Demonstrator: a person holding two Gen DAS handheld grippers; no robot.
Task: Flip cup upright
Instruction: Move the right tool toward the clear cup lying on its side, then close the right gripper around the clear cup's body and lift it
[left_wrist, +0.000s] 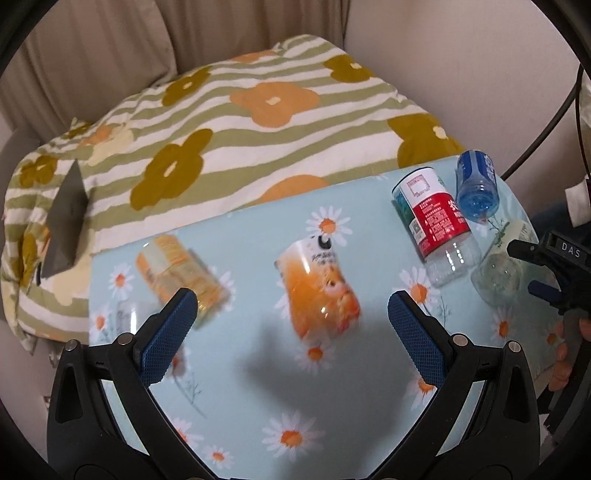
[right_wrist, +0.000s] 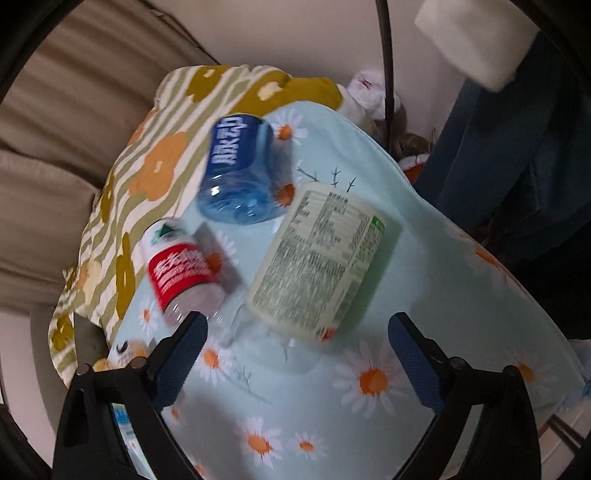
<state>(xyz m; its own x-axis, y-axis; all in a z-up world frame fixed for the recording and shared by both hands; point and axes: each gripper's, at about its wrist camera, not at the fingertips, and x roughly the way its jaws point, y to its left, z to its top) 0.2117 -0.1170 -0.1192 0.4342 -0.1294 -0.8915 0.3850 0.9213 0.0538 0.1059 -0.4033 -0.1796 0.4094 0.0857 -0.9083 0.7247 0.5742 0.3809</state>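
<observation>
Blue-padded fingers (left_wrist: 173, 332) of my left gripper (left_wrist: 291, 332) stand spread wide over the daisy-print tablecloth (left_wrist: 258, 406), holding nothing. At 12 o'clock between them sits the orange cup (left_wrist: 319, 291), apparently mouth-down on the cloth, though blur makes this uncertain. A yellow-labelled cup (left_wrist: 173, 273) lies at 10 o'clock, just beyond my left finger. Toward 2 o'clock stand a red-labelled bottle piece (left_wrist: 430, 218), a blue bottle piece (left_wrist: 476, 188) and a clear cup (left_wrist: 498, 273).

My right gripper (right_wrist: 297, 363) is likewise spread wide and empty above the same cloth. A cream-labelled cup (right_wrist: 317, 262) sits at 12 o'clock ahead of it, its clear base toward my fingers. The red-labelled piece is at 10 o'clock, the blue one at 11. A striped flower quilt (left_wrist: 221, 129) lies beyond the table.
</observation>
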